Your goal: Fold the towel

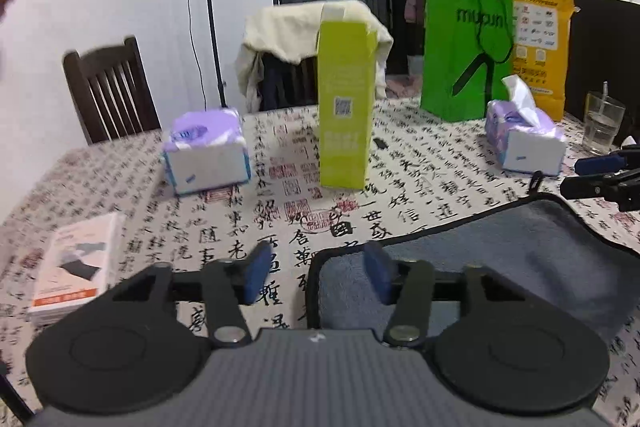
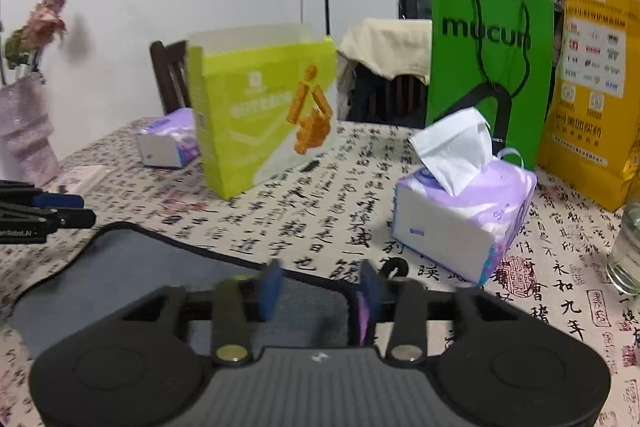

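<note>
A blue-grey towel (image 1: pixel 520 259) with a dark hem lies flat on the table; it also shows in the right wrist view (image 2: pixel 132 271). My left gripper (image 1: pixel 316 277) is open, its jaws standing either side of the towel's left corner edge. My right gripper (image 2: pixel 322 287) is open, straddling the towel's right corner with its small hanging loop (image 2: pixel 394 267). Each gripper shows at the edge of the other's view: the right one (image 1: pixel 600 179) and the left one (image 2: pixel 48 211).
On the calligraphy tablecloth (image 1: pixel 360 211) stand a lime-green box (image 1: pixel 346 99), two tissue packs (image 1: pixel 206 155) (image 2: pixel 464 211), a green paper bag (image 1: pixel 464 47), a yellow bag (image 2: pixel 592 95), a glass (image 1: pixel 602 123), and a small booklet (image 1: pixel 76 263). A vase with dried flowers (image 2: pixel 24 127) is at left.
</note>
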### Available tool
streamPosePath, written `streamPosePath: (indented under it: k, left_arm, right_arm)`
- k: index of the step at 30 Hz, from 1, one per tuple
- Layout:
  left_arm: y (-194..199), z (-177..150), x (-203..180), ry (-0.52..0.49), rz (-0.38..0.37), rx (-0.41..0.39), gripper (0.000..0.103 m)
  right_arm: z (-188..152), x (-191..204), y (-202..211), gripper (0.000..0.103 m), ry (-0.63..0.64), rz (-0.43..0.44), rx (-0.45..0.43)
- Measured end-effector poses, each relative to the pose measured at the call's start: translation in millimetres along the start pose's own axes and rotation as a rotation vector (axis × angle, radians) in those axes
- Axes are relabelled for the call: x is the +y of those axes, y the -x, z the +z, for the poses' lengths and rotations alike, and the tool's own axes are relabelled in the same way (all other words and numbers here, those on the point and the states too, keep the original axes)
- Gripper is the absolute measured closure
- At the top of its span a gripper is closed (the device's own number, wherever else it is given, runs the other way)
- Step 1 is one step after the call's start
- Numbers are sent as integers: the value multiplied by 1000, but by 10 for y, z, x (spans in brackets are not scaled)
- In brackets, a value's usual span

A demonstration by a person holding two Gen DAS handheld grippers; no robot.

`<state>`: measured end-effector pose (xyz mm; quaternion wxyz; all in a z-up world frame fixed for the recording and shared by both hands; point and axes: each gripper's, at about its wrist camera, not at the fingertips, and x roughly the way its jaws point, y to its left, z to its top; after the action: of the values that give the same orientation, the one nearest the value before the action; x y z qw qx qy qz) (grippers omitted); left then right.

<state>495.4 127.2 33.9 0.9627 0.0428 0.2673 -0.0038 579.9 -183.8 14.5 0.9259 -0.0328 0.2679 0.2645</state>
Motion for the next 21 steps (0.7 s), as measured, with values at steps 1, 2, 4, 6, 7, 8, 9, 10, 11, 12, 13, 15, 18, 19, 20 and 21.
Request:
streamPosePath:
  k: [1,2,4,6,7,8,9,10,11,12,13,15,18,19,20,21]
  left_arm:
    - [87,-10,-26,-2,1,-14,27]
    - [173,-24,-52,1,8,-30,22]
    - [325,-53,-109,4,29,-63,15]
    - [457,-90,-140,14,31,-80,4]
    - [514,-115,-143,22,36,-90,0]
    - [578,-147,-156,28,41,-104,0]
    - [638,-181,-173,28,40,-109,0]
    - [681,-207,-183,24,38,-106,0]
    - [727,-237,-201,19,40,-102,0]
    - [766,-260,-220,18,47,-100,0]
    - [799,-282,-231,21,52,-99,0]
    - [881,-318,-257,29,57,-99,0]
    - [1022,-359,-305,28,52,-110,0]
    - [1069,-369,-323,27,49,-114,0]
    - [1114,-378,-337,26,45,-117,0]
    - [1166,-386,-355,25,44,-120,0]
  right_arm:
    - [-9,26,72,33,2,7,-11]
    - [-19,49,141,24,4,8,-19]
    - [-36,95,267,18,11,0,-35]
    - [-64,135,381,12,14,-12,-43]
    - [-87,152,444,11,11,-16,-45]
    - [-112,159,496,10,7,-14,-49]
    - [-144,173,554,10,3,-10,-49]
    - [-180,194,616,10,1,-9,-47]
    - [-202,211,662,10,1,-8,-47]
    - [-234,235,715,9,2,-8,-49]
    - [-260,255,766,6,2,-8,-53]
    - [-310,303,878,3,-1,-11,-66]
    - [-361,373,1033,3,-5,-8,-86]
    - [-376,395,1078,3,-7,-6,-90]
    - [-388,419,1127,3,-8,-2,-94]
    - [-395,442,1170,3,-7,1,-97]
